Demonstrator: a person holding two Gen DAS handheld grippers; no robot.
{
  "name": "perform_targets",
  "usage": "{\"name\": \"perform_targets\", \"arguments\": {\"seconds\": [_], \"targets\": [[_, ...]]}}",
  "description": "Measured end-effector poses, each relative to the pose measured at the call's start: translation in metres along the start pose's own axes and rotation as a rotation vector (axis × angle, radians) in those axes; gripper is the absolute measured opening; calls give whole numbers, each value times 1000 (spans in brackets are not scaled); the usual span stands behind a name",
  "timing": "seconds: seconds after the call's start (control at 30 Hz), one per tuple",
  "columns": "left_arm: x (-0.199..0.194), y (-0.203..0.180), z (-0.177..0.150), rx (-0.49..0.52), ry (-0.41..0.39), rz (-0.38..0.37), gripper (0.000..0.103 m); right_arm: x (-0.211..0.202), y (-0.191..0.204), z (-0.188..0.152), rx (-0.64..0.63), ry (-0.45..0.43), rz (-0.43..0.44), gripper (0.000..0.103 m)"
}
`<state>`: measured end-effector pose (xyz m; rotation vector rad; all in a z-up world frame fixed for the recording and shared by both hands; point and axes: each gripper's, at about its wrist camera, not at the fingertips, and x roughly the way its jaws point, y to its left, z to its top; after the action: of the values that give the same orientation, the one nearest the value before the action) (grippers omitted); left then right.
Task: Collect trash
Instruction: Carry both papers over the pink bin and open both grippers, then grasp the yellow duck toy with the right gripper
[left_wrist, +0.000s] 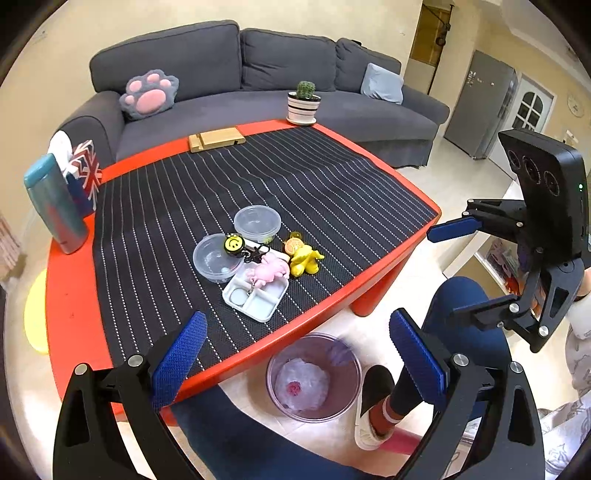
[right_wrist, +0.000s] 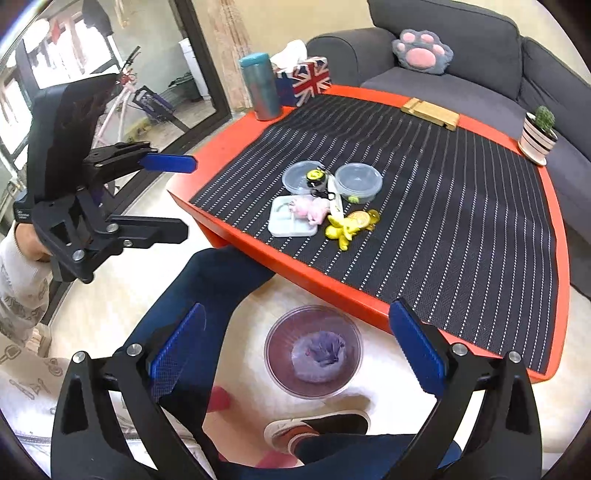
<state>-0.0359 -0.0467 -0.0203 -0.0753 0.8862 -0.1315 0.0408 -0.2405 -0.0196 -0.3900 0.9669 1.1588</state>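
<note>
A person sat at a low red table (left_wrist: 74, 295) covered by a dark striped mat, holding a claw in each hand. The right claw (right_wrist: 295, 354) hung over a clear bin (right_wrist: 313, 350) on the floor by the person's feet, its blue pads spread wide with nothing between them. A crumpled purple-white wad of trash (right_wrist: 319, 354) lay inside the bin, directly below that claw. The left claw (left_wrist: 297, 358) was also wide open and empty, poised near the table's front edge.

On the mat lay a small cluster: two clear round tubs (left_wrist: 257, 222), a white divided tray (left_wrist: 255, 299), a pink toy (left_wrist: 271, 271), a yellow toy (left_wrist: 304, 260) and a smiley keychain (left_wrist: 233, 243).

By the look of it, one piece had been dropped in and the step in hand was going back for more. The next move would call for choosing which cluster items count as trash, probably the empty tubs and tray, then closing on one rim without dragging the toys resting against it.
</note>
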Motion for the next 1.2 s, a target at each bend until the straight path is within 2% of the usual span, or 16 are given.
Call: {"name": "perform_targets", "arguments": {"seconds": [0.67, 0.93, 1.2], "targets": [[7, 1, -2, -15, 16, -11, 95, 2, -8, -1, 32, -8, -1, 98], [12, 5, -3, -28, 20, -5, 95, 14, -16, 19, 14, -21, -12, 98], [16, 13, -2, -46, 22, -8, 95, 42, -29, 40, -7, 9, -21, 98]]}}
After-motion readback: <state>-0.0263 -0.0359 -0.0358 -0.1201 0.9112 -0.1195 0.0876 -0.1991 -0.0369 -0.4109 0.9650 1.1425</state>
